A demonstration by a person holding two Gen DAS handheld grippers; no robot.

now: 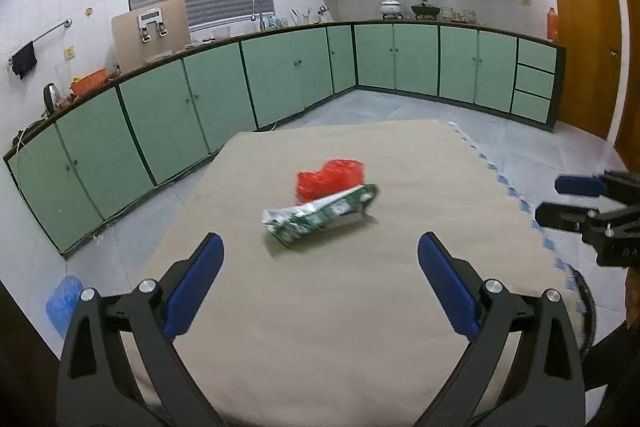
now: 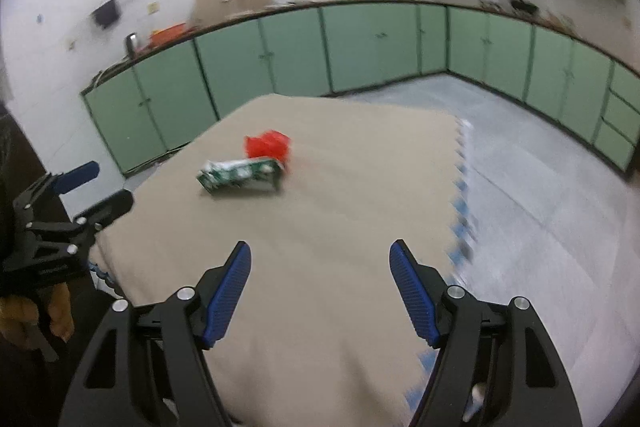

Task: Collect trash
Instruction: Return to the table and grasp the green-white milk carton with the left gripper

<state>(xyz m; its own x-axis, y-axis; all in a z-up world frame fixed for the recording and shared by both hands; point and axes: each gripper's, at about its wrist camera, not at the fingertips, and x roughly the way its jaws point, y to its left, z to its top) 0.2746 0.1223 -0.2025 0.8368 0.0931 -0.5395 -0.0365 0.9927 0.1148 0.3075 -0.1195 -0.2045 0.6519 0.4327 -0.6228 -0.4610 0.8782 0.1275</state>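
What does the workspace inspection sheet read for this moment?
Surface: beige mat on the floor, mostly bare.
Job's things: green wrapper touching red plastic bag, mid-mat.
Clutter: nothing seen on the mat.
Grippers: left gripper and right gripper both open, empty, short of the trash.
Cables: cord on the left counter end.
Surroundings: green cabinets, wooden door, tiled floor.

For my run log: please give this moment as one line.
left gripper: open, empty | right gripper: open, empty | green wrapper, red bag: on beige cloth
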